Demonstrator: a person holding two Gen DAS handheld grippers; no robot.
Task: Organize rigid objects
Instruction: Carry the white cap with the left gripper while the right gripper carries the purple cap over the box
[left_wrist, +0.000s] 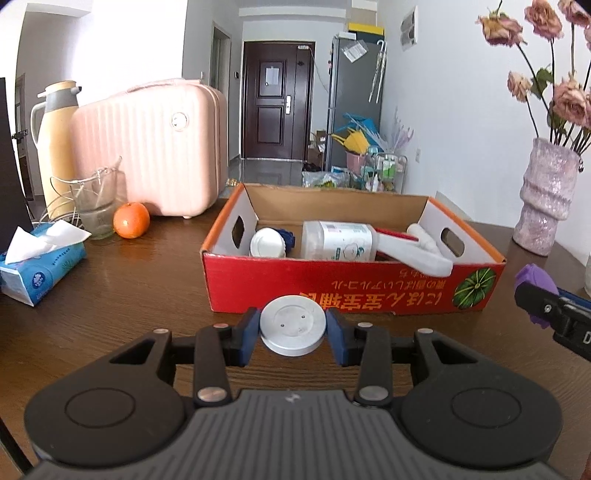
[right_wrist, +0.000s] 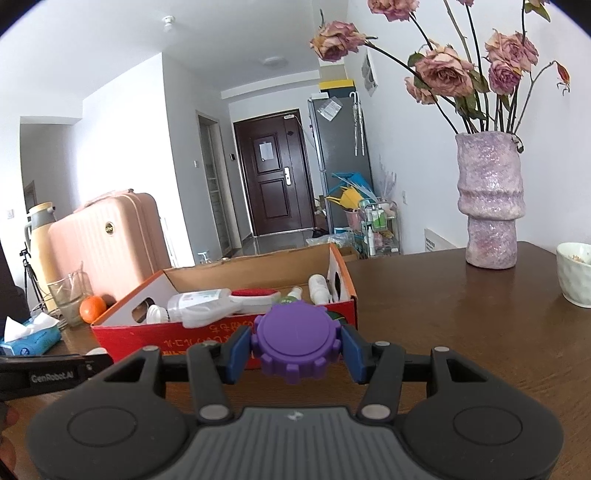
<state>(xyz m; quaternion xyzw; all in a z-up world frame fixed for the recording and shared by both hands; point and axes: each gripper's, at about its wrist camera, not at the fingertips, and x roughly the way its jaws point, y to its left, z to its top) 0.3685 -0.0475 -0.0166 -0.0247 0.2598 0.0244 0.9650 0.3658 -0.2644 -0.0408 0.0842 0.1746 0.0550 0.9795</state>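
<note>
My left gripper (left_wrist: 293, 329) is shut on a flat silver metal disc (left_wrist: 293, 325) and holds it just in front of the red cardboard box (left_wrist: 332, 284). My right gripper (right_wrist: 296, 345) is shut on a purple toothed gear-shaped cap (right_wrist: 296, 341), held above the table near the box's right front corner (right_wrist: 343, 310). The box holds a clear spray bottle (left_wrist: 340, 242), a white round lid (left_wrist: 267, 243) and small white bottles (right_wrist: 317, 288). The right gripper with its purple cap shows at the right edge of the left wrist view (left_wrist: 535, 291).
On the brown wooden table (right_wrist: 461, 314) stand a pink suitcase (left_wrist: 159, 147), a yellow thermos (left_wrist: 55, 147), a glass jug (left_wrist: 98, 206), an orange (left_wrist: 131, 220), a blue tissue pack (left_wrist: 37, 269), a purple vase with dried roses (right_wrist: 491, 199) and a white bowl (right_wrist: 574, 273).
</note>
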